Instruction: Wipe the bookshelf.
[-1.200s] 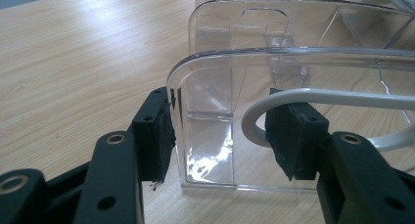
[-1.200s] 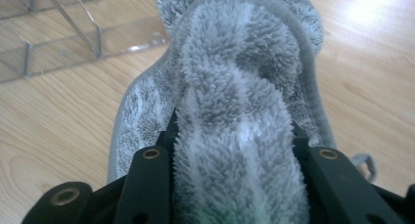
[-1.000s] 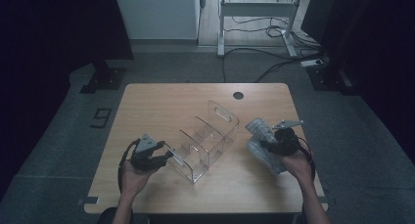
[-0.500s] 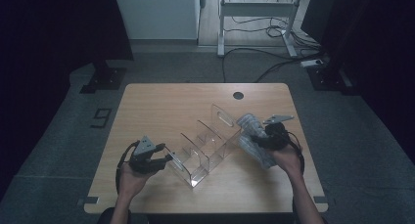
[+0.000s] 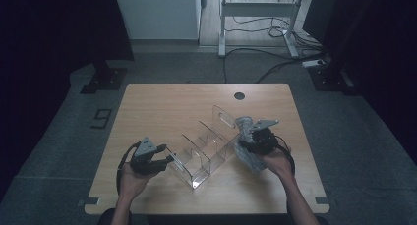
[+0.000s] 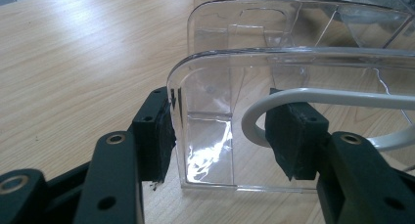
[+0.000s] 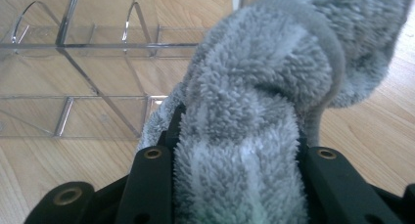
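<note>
a: we see a clear plastic divider rack (image 5: 206, 149) lying on the wooden table (image 5: 162, 107), a bit nearer the person's edge than the middle. its long axis runs on a slant, from the near left up to the far right in the high view, with the tall handle end pointing toward the far right.

b: we agree. the left gripper (image 5: 156, 162) sits at the near left end of that rack. in the left gripper view (image 6: 222, 136) its jaws straddle the end wall: one pad presses the outside of the clear wall, the other sits inside beside a white curved wire (image 6: 313, 104). we can't tell whether the inner pad bears on the wall or just on the wire.

a: so clamped on the rack end, as far as we can judge. and the right gripper (image 5: 250, 136)?

b: it is squeezed on a grey fluffy towel (image 7: 254, 116), rolled thick between the jaws, which have just been closing a little. in the high view the towel (image 5: 248, 154) hangs just beside the rack's far right end, its length roughly across the rack's line.
</note>
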`<state>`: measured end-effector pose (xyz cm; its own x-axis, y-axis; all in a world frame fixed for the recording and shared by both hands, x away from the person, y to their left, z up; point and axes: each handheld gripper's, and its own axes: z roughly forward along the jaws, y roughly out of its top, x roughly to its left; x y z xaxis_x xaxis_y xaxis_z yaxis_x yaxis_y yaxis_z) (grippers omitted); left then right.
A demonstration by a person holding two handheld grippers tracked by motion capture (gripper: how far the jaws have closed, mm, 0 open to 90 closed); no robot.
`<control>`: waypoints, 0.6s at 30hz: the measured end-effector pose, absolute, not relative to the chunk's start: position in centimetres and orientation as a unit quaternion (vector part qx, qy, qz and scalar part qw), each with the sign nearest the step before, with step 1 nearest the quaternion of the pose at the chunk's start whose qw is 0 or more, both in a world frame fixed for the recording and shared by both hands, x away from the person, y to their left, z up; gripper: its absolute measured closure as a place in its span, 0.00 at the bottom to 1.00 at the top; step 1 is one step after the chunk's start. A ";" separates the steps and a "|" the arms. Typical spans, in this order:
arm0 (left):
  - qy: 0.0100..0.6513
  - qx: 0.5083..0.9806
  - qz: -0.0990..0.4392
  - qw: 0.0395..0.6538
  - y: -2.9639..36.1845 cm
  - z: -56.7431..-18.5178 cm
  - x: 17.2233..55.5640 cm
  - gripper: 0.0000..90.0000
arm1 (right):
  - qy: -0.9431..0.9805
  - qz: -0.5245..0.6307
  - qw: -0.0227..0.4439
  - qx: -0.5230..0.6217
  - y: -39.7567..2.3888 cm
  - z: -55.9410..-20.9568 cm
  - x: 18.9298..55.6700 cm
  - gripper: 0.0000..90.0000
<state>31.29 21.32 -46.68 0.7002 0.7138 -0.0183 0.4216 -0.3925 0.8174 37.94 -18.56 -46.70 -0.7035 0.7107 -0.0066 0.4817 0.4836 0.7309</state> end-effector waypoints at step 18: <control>0.354 0.813 0.175 0.428 21.0 -46.7 31.2 0.51 | 0.870 0.358 0.147 0.305 -16.1 -46.2 36.1 0.68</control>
<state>31.17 21.01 -46.74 0.6878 0.7256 -0.0193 0.4261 -0.3821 0.8200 36.10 -16.11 -46.23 -0.7707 0.6360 -0.0382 0.4249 0.5577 0.7131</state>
